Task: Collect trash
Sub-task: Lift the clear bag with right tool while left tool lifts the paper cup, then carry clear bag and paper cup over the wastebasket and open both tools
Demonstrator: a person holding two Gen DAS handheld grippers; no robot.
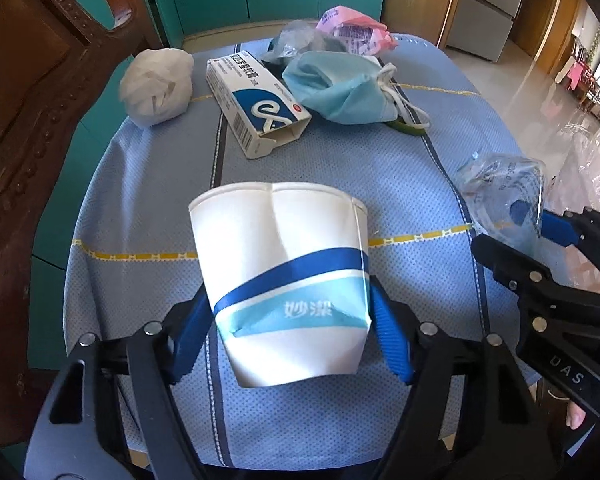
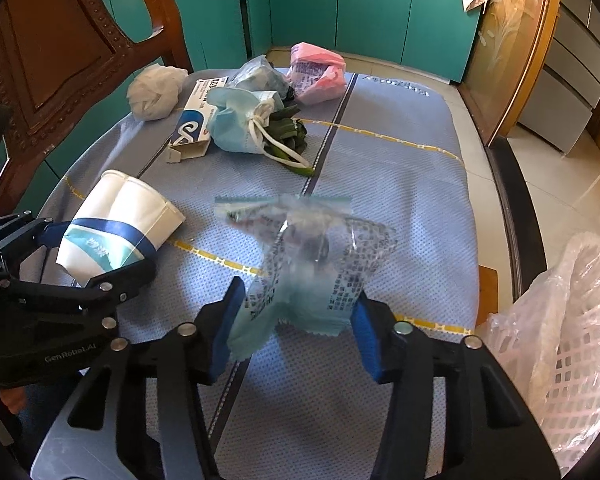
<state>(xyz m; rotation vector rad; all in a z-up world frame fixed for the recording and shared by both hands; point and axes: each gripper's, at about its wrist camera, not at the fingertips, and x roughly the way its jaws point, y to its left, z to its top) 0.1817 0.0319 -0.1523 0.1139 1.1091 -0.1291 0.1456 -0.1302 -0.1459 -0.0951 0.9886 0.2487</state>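
Note:
My left gripper (image 1: pixel 292 332) is shut on a crushed white paper cup (image 1: pixel 288 272) with blue bands, held above the blue cloth; the cup also shows in the right wrist view (image 2: pixel 116 228). My right gripper (image 2: pixel 296 328) is shut on a crumpled clear plastic bag (image 2: pixel 308 264) with blue print, held above the cloth; the bag also shows in the left wrist view (image 1: pixel 504 196). Farther back lie a white and blue medicine box (image 1: pixel 256 100), a blue face mask (image 1: pixel 340 88), a white wad of paper (image 1: pixel 156 84), a pink bag (image 1: pixel 356 32) and green vegetable scraps (image 2: pixel 288 132).
The table is covered with a blue cloth (image 2: pixel 380 184). A carved wooden chair (image 2: pixel 60 48) stands at the left. A pink basket lined with a clear bag (image 2: pixel 564 336) sits at the right, beside the table. Teal cabinets (image 2: pixel 340 4) are behind.

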